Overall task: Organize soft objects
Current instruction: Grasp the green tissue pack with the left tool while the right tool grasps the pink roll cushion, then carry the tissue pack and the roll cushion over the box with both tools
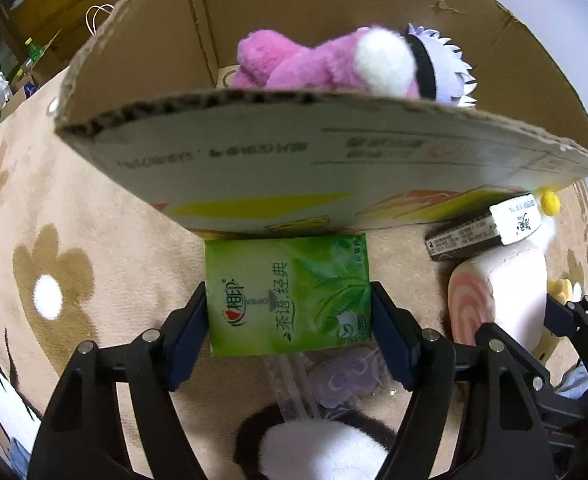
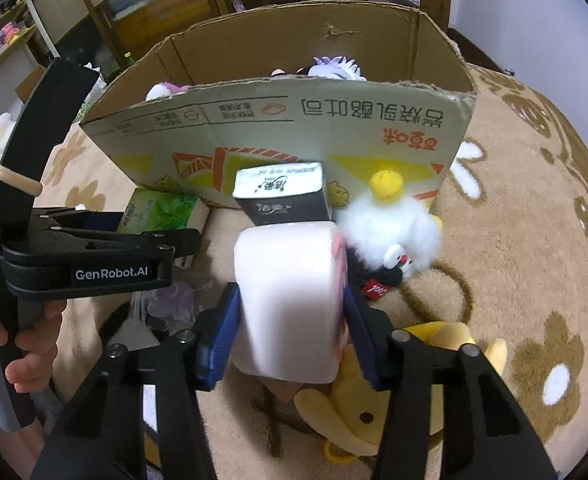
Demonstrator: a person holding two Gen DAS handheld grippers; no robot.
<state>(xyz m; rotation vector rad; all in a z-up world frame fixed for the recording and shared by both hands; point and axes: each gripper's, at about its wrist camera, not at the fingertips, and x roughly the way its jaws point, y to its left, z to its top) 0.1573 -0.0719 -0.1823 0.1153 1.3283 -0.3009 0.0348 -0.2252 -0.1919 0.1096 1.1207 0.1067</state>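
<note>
Green, leaf-printed tissue pack (image 1: 287, 294) sits clamped between the blue pads of the left hand-held gripper (image 1: 288, 316), its far end tucked just under the near wall of the brown corrugated cardboard box (image 1: 334, 152) at 12 o'clock. Inside the box lie a pink plush toy (image 1: 318, 62) and a purple-and-white spiky plush (image 1: 448, 66). The right hand-held gripper (image 2: 289, 320) holds a pale pink swirl-ended roll cushion (image 2: 289, 296). At its 1 o'clock, a white fluffy plush with a yellow topknot (image 2: 394, 220) rests on the beige flower-patterned carpet (image 2: 514, 220), beside a black-and-white tissue pack (image 2: 283, 196) leaning against the box.
</note>
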